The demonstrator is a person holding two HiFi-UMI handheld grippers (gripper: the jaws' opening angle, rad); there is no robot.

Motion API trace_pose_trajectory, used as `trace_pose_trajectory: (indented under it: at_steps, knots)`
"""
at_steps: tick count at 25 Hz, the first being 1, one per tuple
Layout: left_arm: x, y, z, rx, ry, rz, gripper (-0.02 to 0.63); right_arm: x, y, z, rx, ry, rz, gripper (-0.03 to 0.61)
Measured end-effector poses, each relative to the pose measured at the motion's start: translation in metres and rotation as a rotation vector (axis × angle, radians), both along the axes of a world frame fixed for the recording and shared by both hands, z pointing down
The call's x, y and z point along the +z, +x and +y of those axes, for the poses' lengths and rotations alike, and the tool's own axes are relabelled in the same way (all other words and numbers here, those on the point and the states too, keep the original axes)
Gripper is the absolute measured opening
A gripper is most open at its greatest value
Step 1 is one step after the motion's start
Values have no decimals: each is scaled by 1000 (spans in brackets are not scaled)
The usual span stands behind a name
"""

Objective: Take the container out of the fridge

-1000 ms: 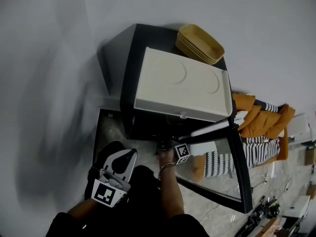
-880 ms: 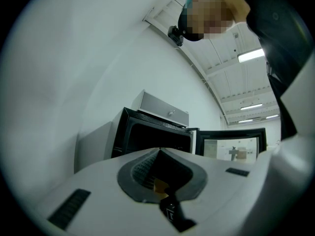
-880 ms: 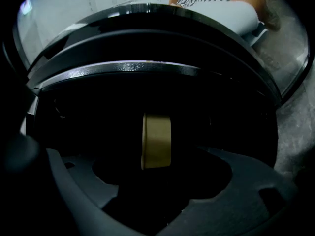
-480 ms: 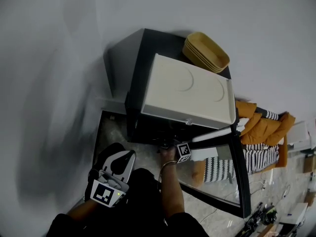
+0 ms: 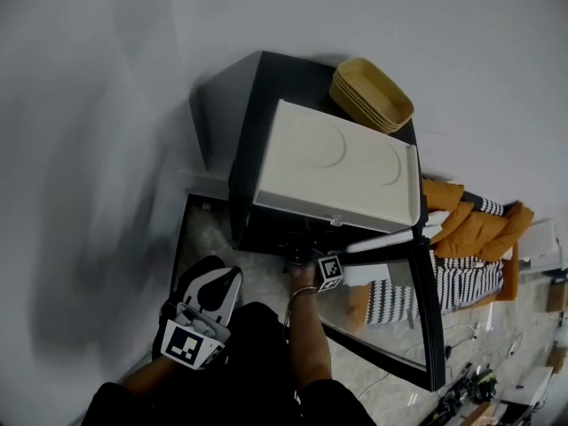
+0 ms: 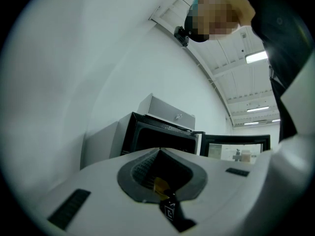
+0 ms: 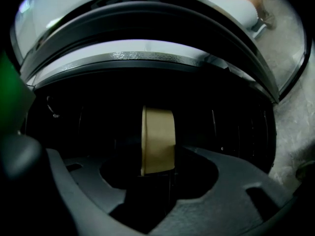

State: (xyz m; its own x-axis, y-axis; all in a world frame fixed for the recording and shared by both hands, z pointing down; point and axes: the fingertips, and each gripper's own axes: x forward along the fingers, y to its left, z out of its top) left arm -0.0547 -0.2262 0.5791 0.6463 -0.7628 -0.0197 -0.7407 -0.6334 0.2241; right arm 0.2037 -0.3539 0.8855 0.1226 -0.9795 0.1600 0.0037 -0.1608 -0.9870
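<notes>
The black compact fridge (image 5: 266, 91) stands with its glass-panelled door (image 5: 390, 313) swung open. The right gripper (image 7: 158, 163) reaches into the fridge cavity. Its jaws are closing around the tan cylindrical container (image 7: 157, 140) inside the fridge; the pads do not yet press on it. The left gripper (image 6: 160, 151) hangs well back from the fridge, jaws clenched together and empty.

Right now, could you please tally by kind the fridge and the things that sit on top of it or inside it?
Black fridge: 1
Cream box on top: 1
Stack of yellow trays on top: 1
Tan container inside: 1
Total: 4
</notes>
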Motion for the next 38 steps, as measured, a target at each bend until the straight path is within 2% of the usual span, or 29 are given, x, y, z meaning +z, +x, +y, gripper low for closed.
trace_pose_trajectory:
  at_steps: [4, 16, 22, 26, 31, 38]
  knots:
    - [-16, 0, -1, -18, 19, 0, 4, -2, -6, 7, -5, -29, -12, 192]
    - [-54, 8, 19, -23, -22, -17, 4, -27, -21, 44, -54, -74, -22, 189]
    - [-89, 13, 33, -36, -28, -21, 5, -53, -29, 70, -89, -97, -23, 189]
    - [-129, 21, 39, -31, 2, 7, 4, -70, -34, 87, -116, -108, -11, 189]
    - [-120, 21, 73, -54, -33, -12, 4, -89, -46, 113, -155, -114, -15, 189]
    - [-131, 21, 123, -113, -36, -35, 5, -113, -53, 162, -208, -113, -34, 189]
